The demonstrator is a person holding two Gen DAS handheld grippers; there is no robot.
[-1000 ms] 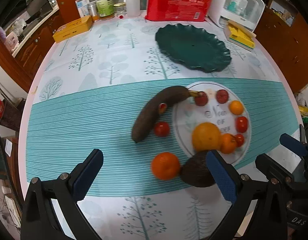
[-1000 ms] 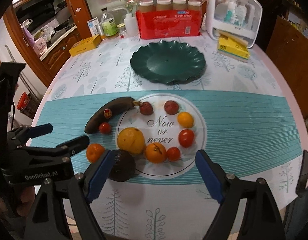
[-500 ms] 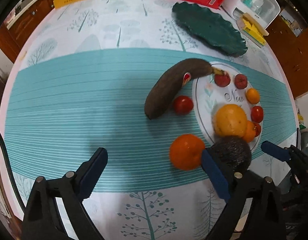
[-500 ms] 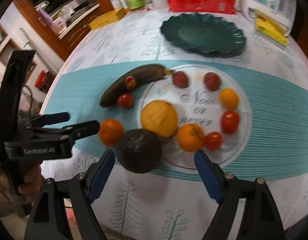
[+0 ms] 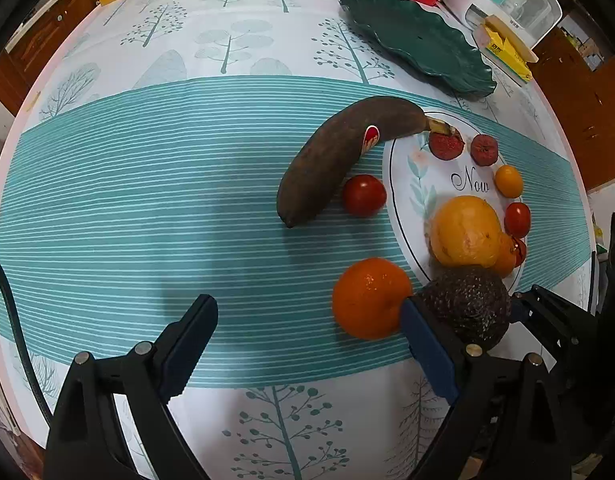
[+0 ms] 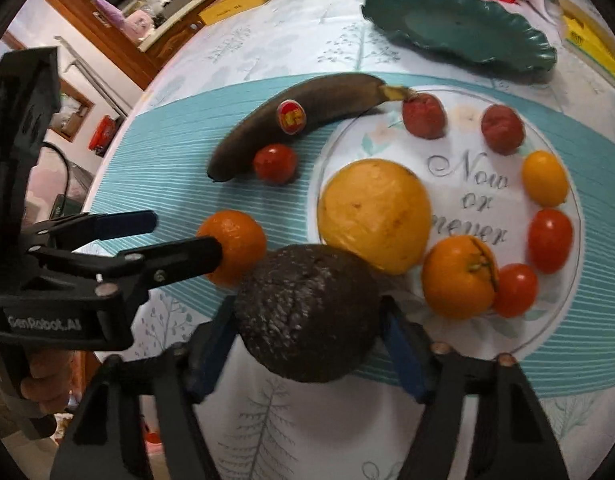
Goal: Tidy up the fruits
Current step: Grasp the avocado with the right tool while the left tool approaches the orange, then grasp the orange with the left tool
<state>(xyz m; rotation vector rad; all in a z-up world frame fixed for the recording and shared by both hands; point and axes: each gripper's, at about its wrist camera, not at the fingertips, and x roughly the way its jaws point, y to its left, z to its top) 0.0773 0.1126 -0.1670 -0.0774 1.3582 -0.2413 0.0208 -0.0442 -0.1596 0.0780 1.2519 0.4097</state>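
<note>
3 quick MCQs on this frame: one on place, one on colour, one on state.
1. Where is the avocado?
A. on the green plate
B. between the right gripper's fingers
C. beside the yellow box

2. What colour is the banana's peel?
A. dark brown
B. bright yellow
C. green

3. What state is the left gripper in?
A. shut on the banana
B. shut on a tomato
C. open, holding nothing

Answers:
1. B: the avocado sits between the two blue pads of the right gripper.
2. A: the banana is dark brown all along.
3. C: the left gripper has its fingers wide apart over bare cloth.
</note>
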